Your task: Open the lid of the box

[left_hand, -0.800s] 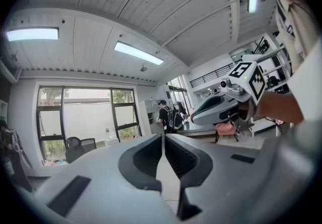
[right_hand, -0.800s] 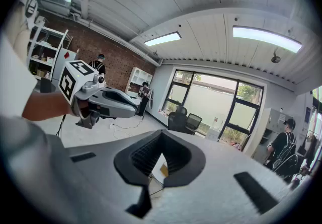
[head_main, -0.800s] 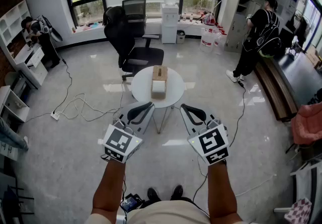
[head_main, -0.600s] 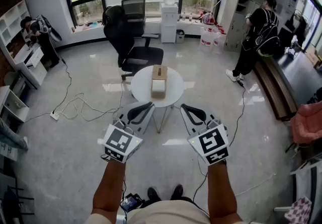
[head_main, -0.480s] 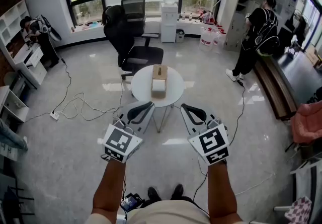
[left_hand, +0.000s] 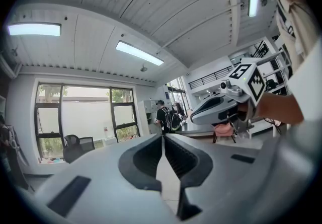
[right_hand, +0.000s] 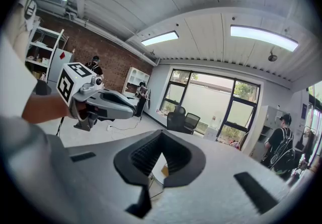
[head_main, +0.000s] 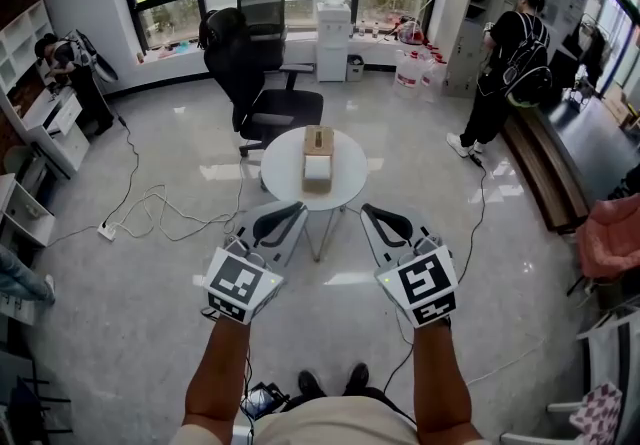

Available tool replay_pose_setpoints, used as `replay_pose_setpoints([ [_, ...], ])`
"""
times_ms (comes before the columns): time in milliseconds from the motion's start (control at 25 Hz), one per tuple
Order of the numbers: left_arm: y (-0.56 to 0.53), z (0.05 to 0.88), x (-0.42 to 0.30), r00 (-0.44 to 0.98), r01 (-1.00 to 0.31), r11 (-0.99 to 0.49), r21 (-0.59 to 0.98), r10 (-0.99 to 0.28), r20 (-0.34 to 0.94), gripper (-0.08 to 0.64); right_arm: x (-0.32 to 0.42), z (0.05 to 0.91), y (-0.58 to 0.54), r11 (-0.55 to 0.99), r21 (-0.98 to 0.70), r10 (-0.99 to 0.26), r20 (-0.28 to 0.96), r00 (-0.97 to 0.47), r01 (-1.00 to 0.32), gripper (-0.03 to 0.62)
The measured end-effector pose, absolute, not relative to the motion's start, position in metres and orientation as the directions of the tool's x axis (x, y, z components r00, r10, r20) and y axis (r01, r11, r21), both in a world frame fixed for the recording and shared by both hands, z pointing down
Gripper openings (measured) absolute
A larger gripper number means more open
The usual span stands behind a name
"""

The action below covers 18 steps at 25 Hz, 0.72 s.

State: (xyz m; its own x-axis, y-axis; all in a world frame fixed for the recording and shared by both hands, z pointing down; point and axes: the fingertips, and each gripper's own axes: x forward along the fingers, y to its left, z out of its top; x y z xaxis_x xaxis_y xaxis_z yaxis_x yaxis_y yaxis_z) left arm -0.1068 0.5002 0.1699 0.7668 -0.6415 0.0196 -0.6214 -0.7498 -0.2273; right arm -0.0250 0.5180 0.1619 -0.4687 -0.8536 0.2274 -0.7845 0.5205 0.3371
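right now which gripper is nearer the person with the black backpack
Right. The person with the black backpack stands far ahead and right of the right gripper; the left gripper is farther away, on the right gripper's other side.

Both forearms extended; left gripper [head_main: 296, 208] and right gripper [head_main: 368, 210] jaws closed, empty.

Box [head_main: 318, 158]: tan, oblong, w/ white near end. Lies lengthwise approx. mid of round white table [head_main: 282, 178]. Looks closed, tho too small to be sure.
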Motion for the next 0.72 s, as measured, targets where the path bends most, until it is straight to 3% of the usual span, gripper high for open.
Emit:
replay_pose_setpoints([
  [720,0.464,0.174,-0.122,0.774,-0.616,-0.762,-0.199,-0.632,0.023,0.023,-0.039,0.168,0.475,0.504,0.292,-0.863,0.21,-0.46,-0.812,-0.008],
])
